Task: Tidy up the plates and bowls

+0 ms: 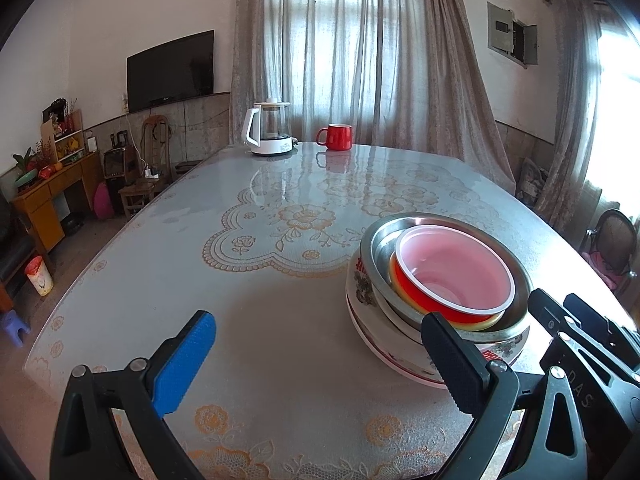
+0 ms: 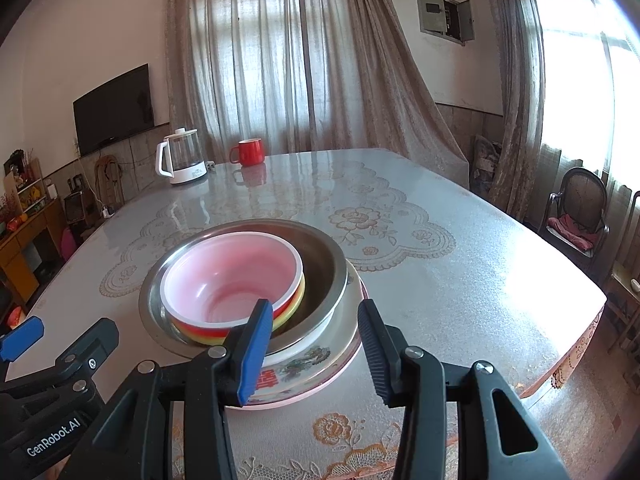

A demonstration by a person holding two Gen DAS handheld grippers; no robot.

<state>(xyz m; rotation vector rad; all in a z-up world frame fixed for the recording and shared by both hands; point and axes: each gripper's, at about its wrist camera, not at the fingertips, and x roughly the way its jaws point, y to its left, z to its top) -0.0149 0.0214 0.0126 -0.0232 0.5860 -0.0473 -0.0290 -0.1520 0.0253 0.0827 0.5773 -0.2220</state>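
A stack stands on the table: a white flowered bowl (image 1: 362,294) (image 2: 304,364) at the bottom, a steel bowl (image 1: 380,248) (image 2: 328,264) in it, then a yellow bowl (image 2: 298,300) and a red bowl with a pink inside (image 1: 452,268) (image 2: 232,272). My left gripper (image 1: 320,360) is wide open over bare tablecloth, with the stack just beyond its black finger. My right gripper (image 2: 316,352) is partly open at the near side of the stack. The stack's near rim shows between its fingers, and neither pad visibly presses on it. The right gripper also shows at the right edge of the left wrist view, beside the steel bowl.
A white and glass kettle (image 1: 270,132) (image 2: 182,160) and a red mug (image 1: 338,137) (image 2: 250,152) stand at the far end of the table. The table's right edge (image 2: 580,320) runs close to a dark chair (image 2: 576,216).
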